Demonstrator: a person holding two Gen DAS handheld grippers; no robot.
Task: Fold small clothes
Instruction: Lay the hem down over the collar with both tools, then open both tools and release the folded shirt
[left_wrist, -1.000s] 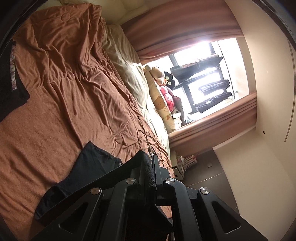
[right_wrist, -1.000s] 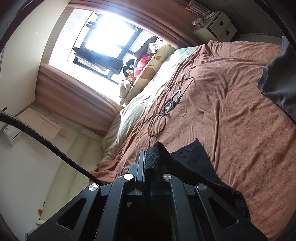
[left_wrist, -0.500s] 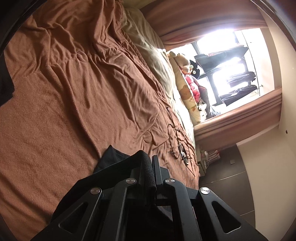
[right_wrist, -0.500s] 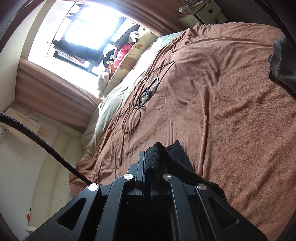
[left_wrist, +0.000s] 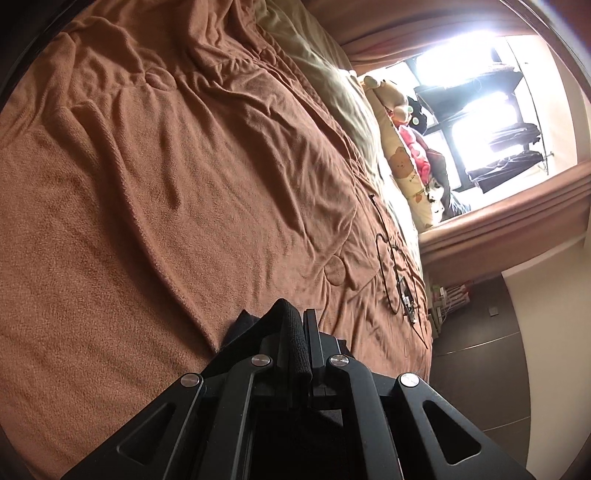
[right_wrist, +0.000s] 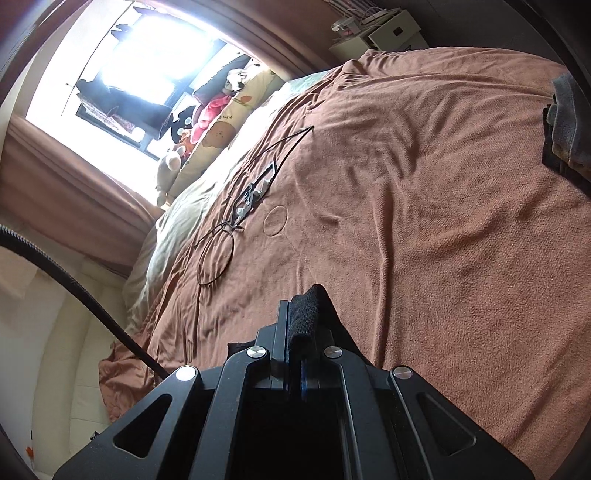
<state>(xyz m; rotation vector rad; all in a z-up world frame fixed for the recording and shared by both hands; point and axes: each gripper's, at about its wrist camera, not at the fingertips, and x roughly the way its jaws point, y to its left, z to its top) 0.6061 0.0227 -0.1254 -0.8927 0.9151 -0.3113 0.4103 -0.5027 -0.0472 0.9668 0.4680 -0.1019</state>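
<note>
Where the left wrist camera looks, the left gripper (left_wrist: 295, 332) has its jaws pressed together on a fold of the black cloth (left_wrist: 291, 328). This small piece of clothing is soft and floppy and looks very light, so it will sag and crumple if only one spot is held. It is best held at its edges or corners, one in each claw, so it hangs flat. The rest of it droops below the claw onto the brown blanket (left_wrist: 147, 203), which is full of wrinkles. Off to the right lies a thin black cable (left_wrist: 384, 266) with a small plug, near but not touching. Pillows (left_wrist: 406, 162) and soft toys (left_wrist: 395, 99) sit by the bright window, well apart.

From the right wrist camera, the right gripper (right_wrist: 301, 325) is also clamped tight on another bit of black cloth (right_wrist: 306, 314), low over the same blanket (right_wrist: 443, 240). The cable loops (right_wrist: 218, 258) lie just ahead to the left; the cloth could snag there if it is laid down too far forward. A grey pile of clothes (right_wrist: 569, 122) sits at the far right edge, out of the way. A thick black hose (right_wrist: 74, 291) crosses the left side.
</note>
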